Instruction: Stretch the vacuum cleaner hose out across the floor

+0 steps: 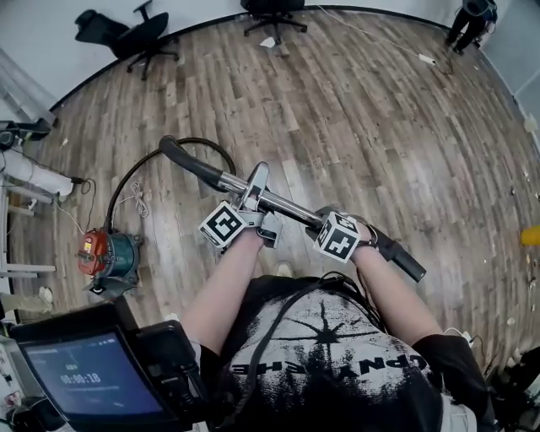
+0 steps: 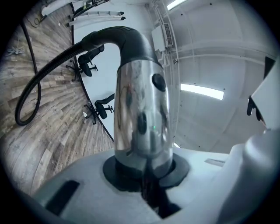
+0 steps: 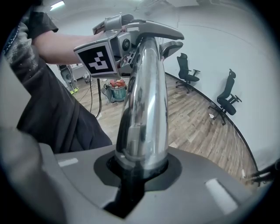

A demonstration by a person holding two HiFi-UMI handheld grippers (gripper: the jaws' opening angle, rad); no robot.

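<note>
A chrome vacuum wand (image 1: 287, 205) runs slantwise in front of me in the head view, with a black end at the lower right. My left gripper (image 1: 257, 201) is shut on the wand near its bent black handle (image 1: 187, 162). My right gripper (image 1: 327, 221) is shut on it further down. The black hose (image 1: 126, 181) curves from the handle down to the red and teal vacuum cleaner (image 1: 105, 256) on the floor at left. In the left gripper view the gripper (image 2: 144, 175) clamps the wand (image 2: 142, 113) and the hose (image 2: 39, 78) loops away. In the right gripper view the gripper (image 3: 140, 168) clamps the wand (image 3: 144, 100).
Two black office chairs (image 1: 139, 38) (image 1: 274, 13) stand at the far wall. A person (image 1: 472, 18) stands at the far right corner. A screen (image 1: 93, 375) sits at my lower left. White tubes (image 1: 34, 173) and a thin cable (image 1: 135, 202) lie at left.
</note>
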